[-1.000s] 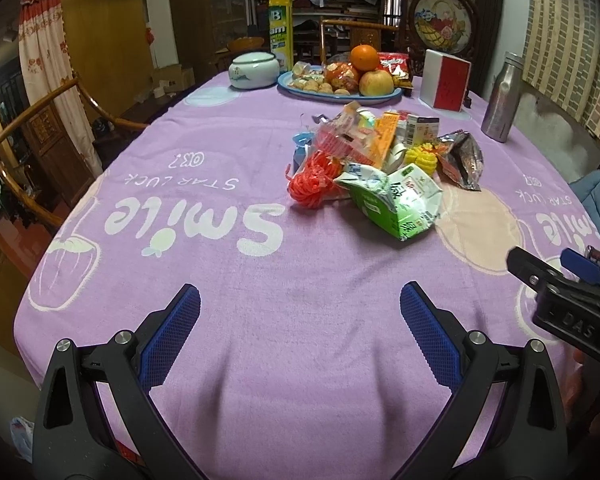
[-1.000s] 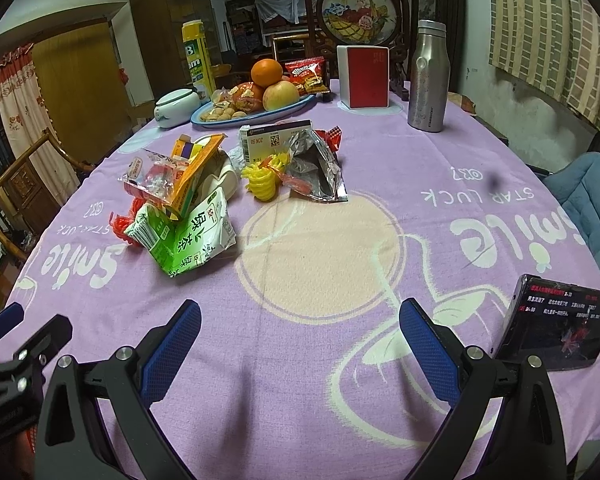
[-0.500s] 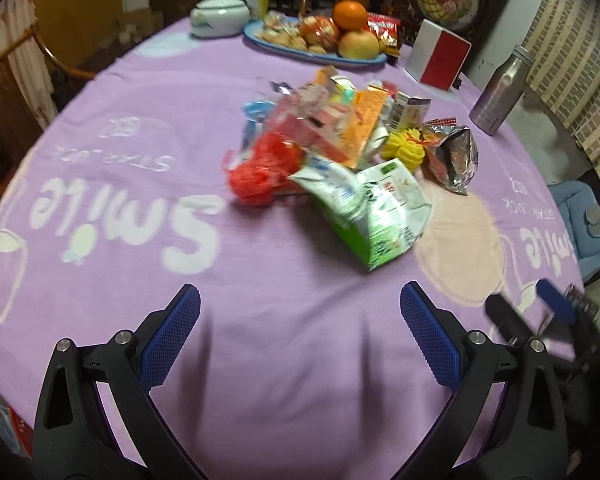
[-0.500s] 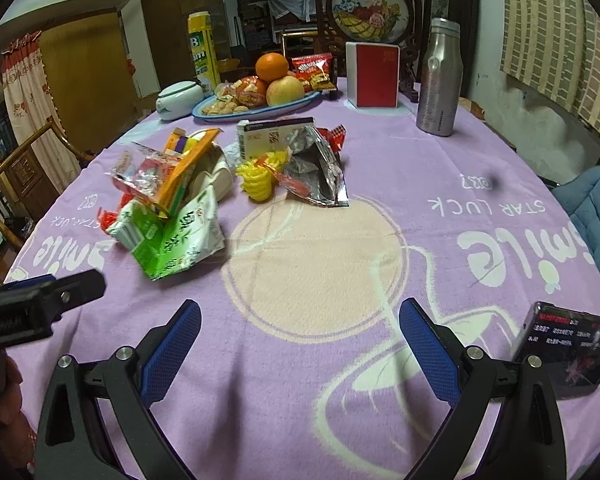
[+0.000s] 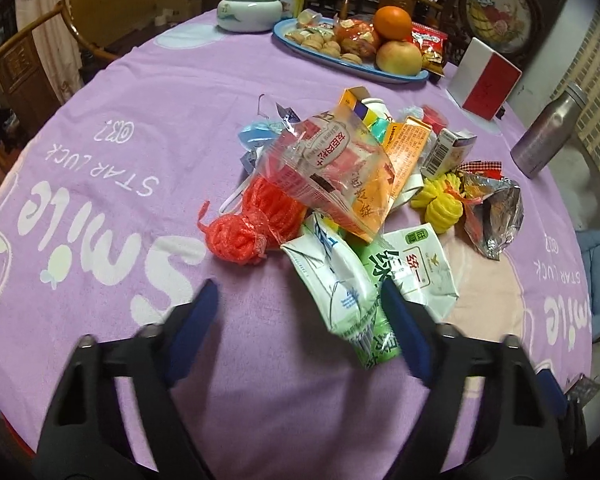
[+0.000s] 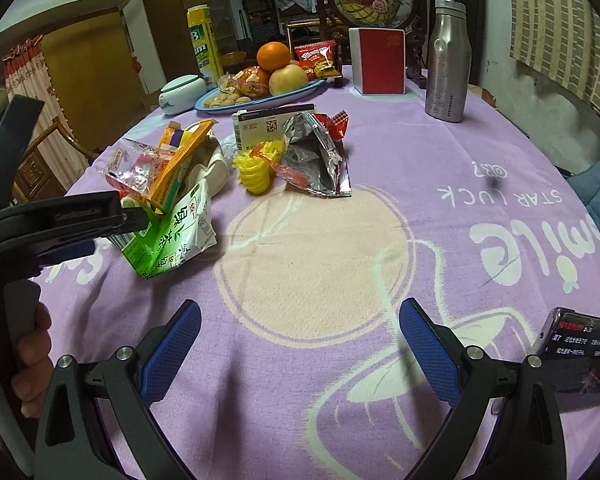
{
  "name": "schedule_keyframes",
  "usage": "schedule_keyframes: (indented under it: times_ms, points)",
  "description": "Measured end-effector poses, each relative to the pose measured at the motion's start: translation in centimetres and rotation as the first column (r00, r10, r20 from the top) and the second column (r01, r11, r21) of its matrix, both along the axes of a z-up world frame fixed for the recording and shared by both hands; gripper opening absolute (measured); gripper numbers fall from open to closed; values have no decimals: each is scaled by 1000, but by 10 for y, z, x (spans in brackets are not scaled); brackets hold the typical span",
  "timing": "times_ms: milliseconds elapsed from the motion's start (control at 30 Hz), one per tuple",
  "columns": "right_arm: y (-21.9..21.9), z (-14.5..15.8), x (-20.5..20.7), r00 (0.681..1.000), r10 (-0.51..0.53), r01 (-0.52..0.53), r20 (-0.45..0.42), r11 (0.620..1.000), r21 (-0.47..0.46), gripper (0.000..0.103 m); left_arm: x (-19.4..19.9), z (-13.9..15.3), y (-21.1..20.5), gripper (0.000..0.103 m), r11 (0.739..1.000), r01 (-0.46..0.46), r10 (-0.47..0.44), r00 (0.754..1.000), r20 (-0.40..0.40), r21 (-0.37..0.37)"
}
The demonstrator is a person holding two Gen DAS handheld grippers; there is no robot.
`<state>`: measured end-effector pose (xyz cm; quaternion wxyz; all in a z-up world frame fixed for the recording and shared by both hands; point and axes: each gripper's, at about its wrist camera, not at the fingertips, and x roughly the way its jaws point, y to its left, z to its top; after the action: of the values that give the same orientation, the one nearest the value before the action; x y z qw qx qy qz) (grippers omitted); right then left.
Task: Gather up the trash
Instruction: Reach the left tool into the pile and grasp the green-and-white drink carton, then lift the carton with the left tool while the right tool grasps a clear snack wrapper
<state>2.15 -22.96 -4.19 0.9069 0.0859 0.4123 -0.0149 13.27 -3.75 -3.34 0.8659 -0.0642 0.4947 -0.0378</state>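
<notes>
Left hand-held gripper (image 5: 300, 312): blue pads smeared by motion blur, edges not crisp; whether the right pad touches the green tea carton (image 5: 384, 280) cannot be told. Carton's far end buried under the clear snack bag (image 5: 336, 168). White cup (image 6: 214, 168) behind the carton mostly hidden by the orange box (image 6: 180, 164). Phone (image 6: 580, 356) well right of the carton, cut by the right gripper frame, screen text too small to read. Bench (image 6: 380, 240) near edge out of frame.

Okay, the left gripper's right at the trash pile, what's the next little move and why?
Probably ease the left gripper forward and finish closing on the green tea carton. Its jaws have just been closing, the carton's near end lies between them, and the pads don't clearly press it yet.
</notes>
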Motion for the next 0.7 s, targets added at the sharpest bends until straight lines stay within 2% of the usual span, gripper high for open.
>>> schedule_keyframes:
  times_ms: [33,67,100,133,300,500,600,700]
  points:
    - [0,0,0,1000,1,-1,0,1000,2,98,1,-2,-1,56,1000,1,-1,1000,-9,2]
    - [0,0,0,1000,0,0,-1,1000,2,98,3,-5,-2,52,1000,4,-4,1000,-24,1]
    - [0,0,0,1000,-2,2,-1,1000,3,98,3,-8,-4,42,1000,11,-12,999,-37,-11]
    - [-1,1,-1,1000,-4,4,0,1000,3,98,3,-9,-5,26,1000,15,-16,999,-41,-15]
    - [-2,3,-4,1000,-13,13,2,1000,-6,98,-8,-4,-2,23,999,37,-37,999,-17,-17]
    - [-2,7,-7,1000,-21,21,6,1000,-14,98,-51,17,22,23,994,113,-112,992,62,-10]
    - [3,7,-7,1000,-16,16,-2,1000,-13,98,-69,26,44,23,994,112,-109,990,93,-22]
    - [12,9,-5,1000,12,-12,-7,1000,-10,98,-84,37,74,23,997,71,-66,989,133,-32]
